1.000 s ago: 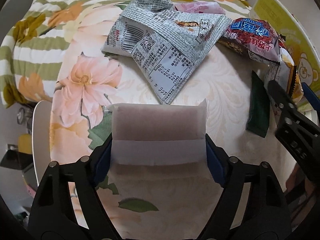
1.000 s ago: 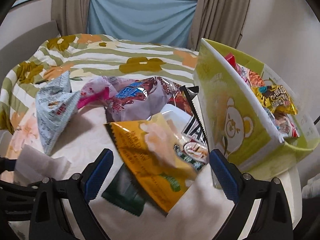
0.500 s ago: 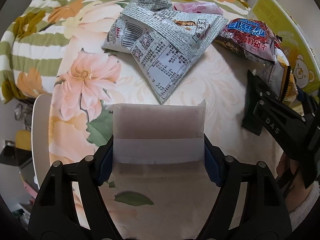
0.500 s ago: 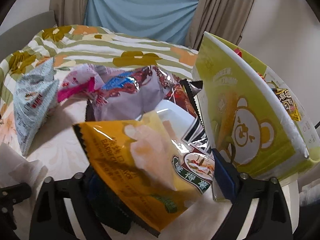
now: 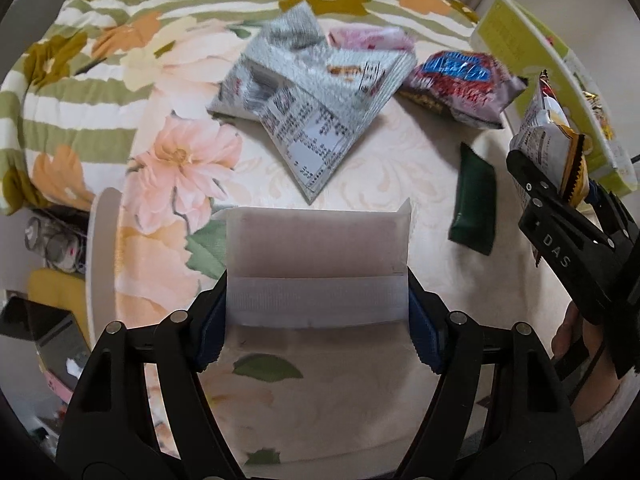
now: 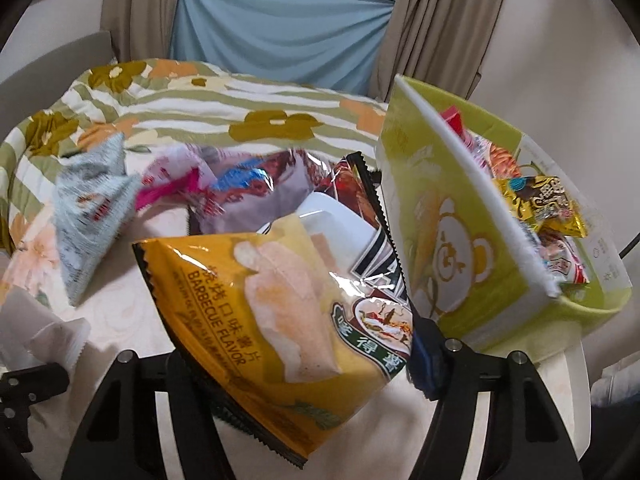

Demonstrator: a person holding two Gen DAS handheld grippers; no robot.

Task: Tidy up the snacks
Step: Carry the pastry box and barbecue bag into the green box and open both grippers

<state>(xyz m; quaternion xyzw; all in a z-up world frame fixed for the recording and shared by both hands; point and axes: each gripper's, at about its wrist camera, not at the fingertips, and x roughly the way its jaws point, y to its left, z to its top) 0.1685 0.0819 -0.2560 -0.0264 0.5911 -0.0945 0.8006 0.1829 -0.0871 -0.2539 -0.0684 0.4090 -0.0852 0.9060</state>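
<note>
My left gripper point(image 5: 318, 330) is shut on a white translucent packet point(image 5: 318, 256) and holds it above the floral tablecloth. My right gripper point(image 6: 296, 360) is shut on a yellow barbecue chip bag point(image 6: 276, 312), lifted off the table, left of the green bear box point(image 6: 448, 248). In the left wrist view the right gripper point(image 5: 560, 216) holds that bag point(image 5: 548, 144) at the right edge. A grey printed bag point(image 5: 312, 96), a pink pack point(image 5: 370, 38), a blue-red bag point(image 5: 460, 80) and a dark green sachet point(image 5: 474, 200) lie on the table.
The green box holds several snack packs, among them a gold one point(image 6: 544, 204). A white dish point(image 6: 332, 220) and a black-and-white bag point(image 6: 376, 220) lie beside the box. A white chair back point(image 5: 100, 272) stands at the table's left edge.
My right gripper has closed on the yellow chip bag and lifted it up beside the box. My left gripper has kept its hold on the white packet, drifting slightly back.
</note>
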